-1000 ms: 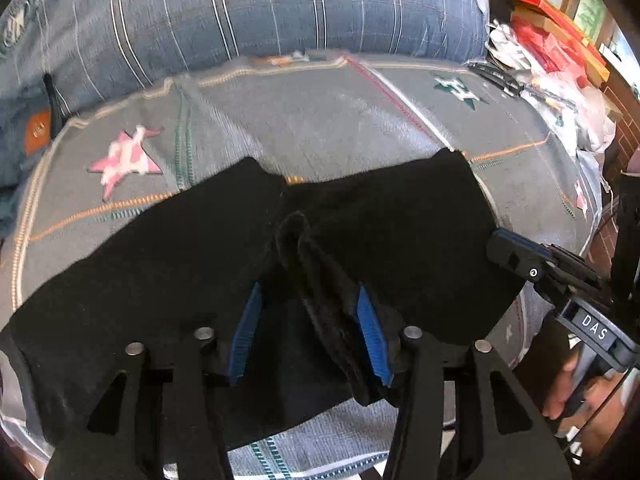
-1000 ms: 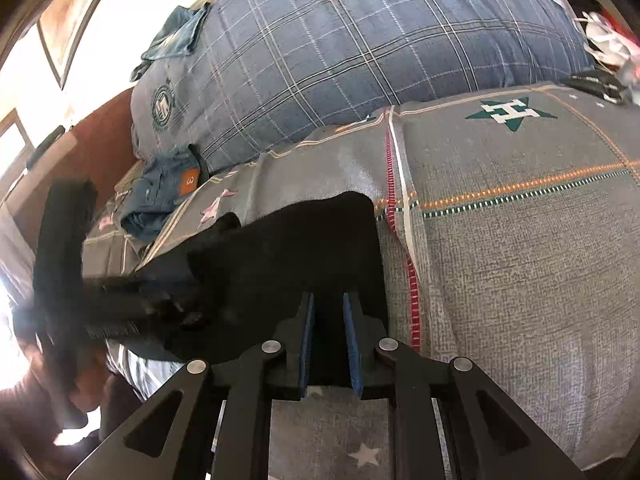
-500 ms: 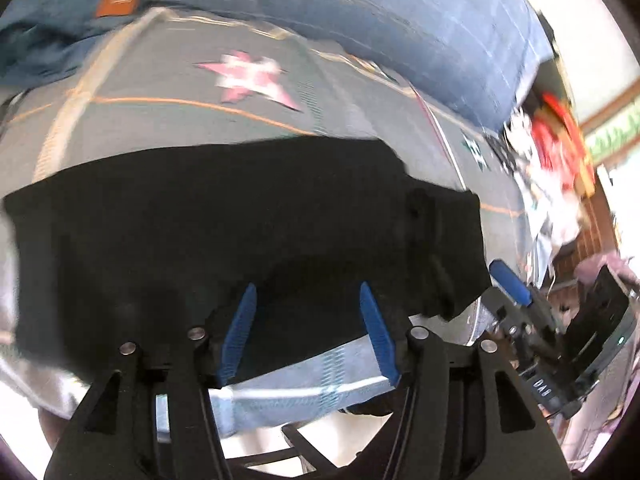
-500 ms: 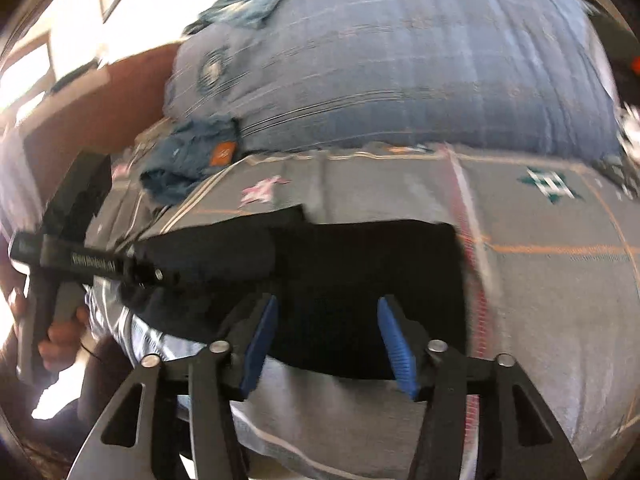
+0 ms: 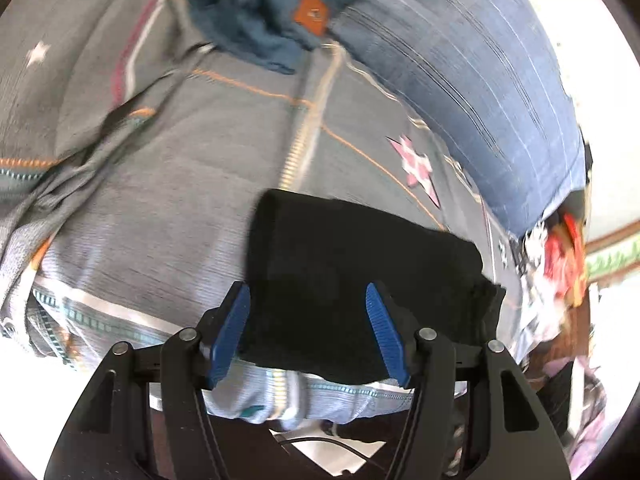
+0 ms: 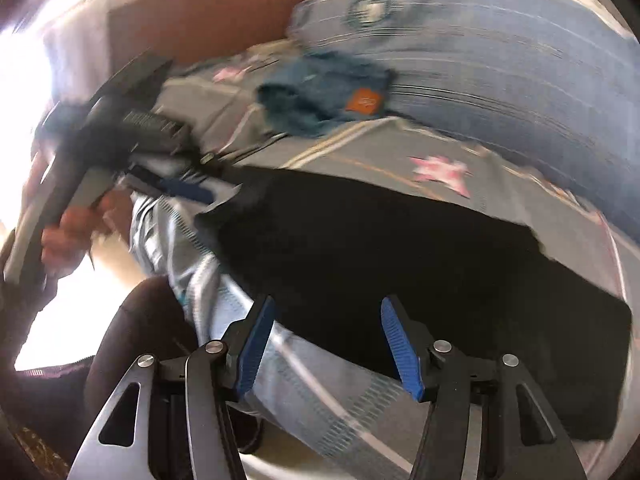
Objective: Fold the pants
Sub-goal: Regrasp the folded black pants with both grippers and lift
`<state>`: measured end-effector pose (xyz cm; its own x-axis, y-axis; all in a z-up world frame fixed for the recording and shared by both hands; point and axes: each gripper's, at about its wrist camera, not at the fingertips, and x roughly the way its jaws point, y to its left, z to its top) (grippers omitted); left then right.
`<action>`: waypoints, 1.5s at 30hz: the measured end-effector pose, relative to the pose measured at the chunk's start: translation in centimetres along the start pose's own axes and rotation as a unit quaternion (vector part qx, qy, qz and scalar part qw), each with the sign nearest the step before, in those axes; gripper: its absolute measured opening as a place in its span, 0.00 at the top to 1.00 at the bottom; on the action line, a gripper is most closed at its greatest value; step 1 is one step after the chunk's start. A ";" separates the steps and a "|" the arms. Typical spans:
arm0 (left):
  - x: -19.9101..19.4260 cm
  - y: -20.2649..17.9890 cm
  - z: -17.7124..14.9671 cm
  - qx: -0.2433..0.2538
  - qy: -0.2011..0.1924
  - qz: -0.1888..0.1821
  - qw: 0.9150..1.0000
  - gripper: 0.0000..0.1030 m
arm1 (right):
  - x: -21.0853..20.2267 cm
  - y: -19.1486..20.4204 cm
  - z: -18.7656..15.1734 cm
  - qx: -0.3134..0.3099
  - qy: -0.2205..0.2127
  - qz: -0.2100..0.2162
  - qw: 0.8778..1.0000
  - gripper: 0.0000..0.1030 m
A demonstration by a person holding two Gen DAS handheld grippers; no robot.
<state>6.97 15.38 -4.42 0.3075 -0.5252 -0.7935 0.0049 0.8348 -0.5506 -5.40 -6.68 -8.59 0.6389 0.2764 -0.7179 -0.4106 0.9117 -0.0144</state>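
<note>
The black pants (image 5: 360,276) lie folded flat on the grey patterned bed cover (image 5: 180,184), near its front edge. My left gripper (image 5: 308,332) is open and empty, its blue pads straddling the near edge of the pants without gripping. In the right wrist view the pants (image 6: 420,264) spread across the middle. My right gripper (image 6: 336,344) is open and empty, just in front of the pants' near edge. The left gripper (image 6: 176,188) shows blurred at the pants' left end, with the person's hand on it.
A blue denim garment with an orange patch (image 5: 272,16) lies at the back of the bed, also in the right wrist view (image 6: 332,96). A large blue plaid pillow (image 5: 480,80) runs along the back. Clutter (image 5: 560,252) sits at the far right. The person's leg (image 6: 132,340) is below the bed edge.
Both grippers have let go of the pants and opened wide. Both have swung to the left, the left one past the pants' left end. The pants lie folded and still.
</note>
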 end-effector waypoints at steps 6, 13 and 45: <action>1.1 1.7 1.7 -0.024 0.024 -0.025 0.999 0.42 | 3.6 5.3 0.9 -0.087 0.021 0.014 0.996 0.43; 2.5 2.4 4.2 -0.035 0.047 -0.030 0.998 0.42 | 6.3 8.6 0.2 -0.169 0.028 -0.039 0.984 0.42; 0.7 -9.5 4.4 -0.021 0.086 -0.218 0.972 0.86 | -0.2 0.8 4.1 -0.043 -0.068 -0.027 0.996 0.87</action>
<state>11.34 7.76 1.39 0.1221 -0.8498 -0.5128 0.0600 0.5220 -0.8508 -3.19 -4.78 -5.54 0.7418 0.2716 -0.6131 -0.4238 0.8984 -0.1148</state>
